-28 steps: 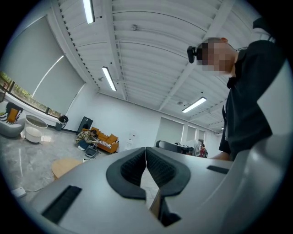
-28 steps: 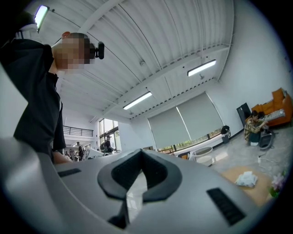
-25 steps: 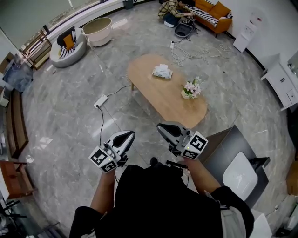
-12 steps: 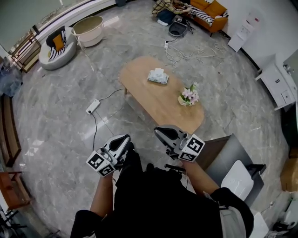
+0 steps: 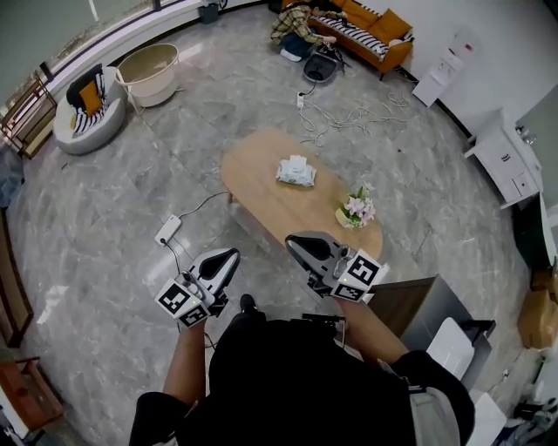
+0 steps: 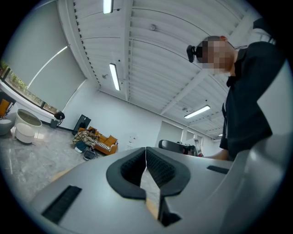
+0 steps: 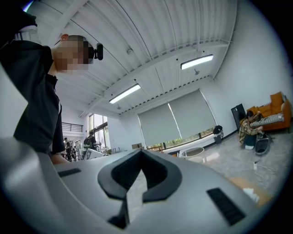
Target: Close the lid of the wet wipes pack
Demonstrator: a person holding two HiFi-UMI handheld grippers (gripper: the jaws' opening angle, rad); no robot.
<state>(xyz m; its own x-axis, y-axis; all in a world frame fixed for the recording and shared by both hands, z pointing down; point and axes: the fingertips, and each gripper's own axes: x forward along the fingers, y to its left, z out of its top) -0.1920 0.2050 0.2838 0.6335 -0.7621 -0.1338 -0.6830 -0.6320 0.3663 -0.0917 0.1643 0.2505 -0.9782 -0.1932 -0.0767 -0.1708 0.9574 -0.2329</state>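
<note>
The wet wipes pack [image 5: 296, 172], white and pale green, lies on the far half of an oval wooden table [image 5: 261, 187] in the head view. It is too small to tell how its lid stands. Both grippers are held close to the person's body, well short of the table. My left gripper [image 5: 228, 255] points toward the table's near left side, jaws together. My right gripper [image 5: 293, 243] is just short of the table's near edge, also shut with nothing in it. In the gripper views the left gripper [image 6: 146, 151] and right gripper [image 7: 139, 153] have their tips meeting.
A pot of pink flowers [image 5: 357, 209] stands on the table's right end. On the floor to the left lie a power strip [image 5: 167, 230] and its cable. A dark cabinet [image 5: 418, 305] is at my right. An orange sofa [image 5: 375, 26], a round tub [image 5: 146, 63] and loose cables lie beyond.
The view has shifted forward and the table now lies nearer to the grippers. Both grippers stay shut in front of the body.
</note>
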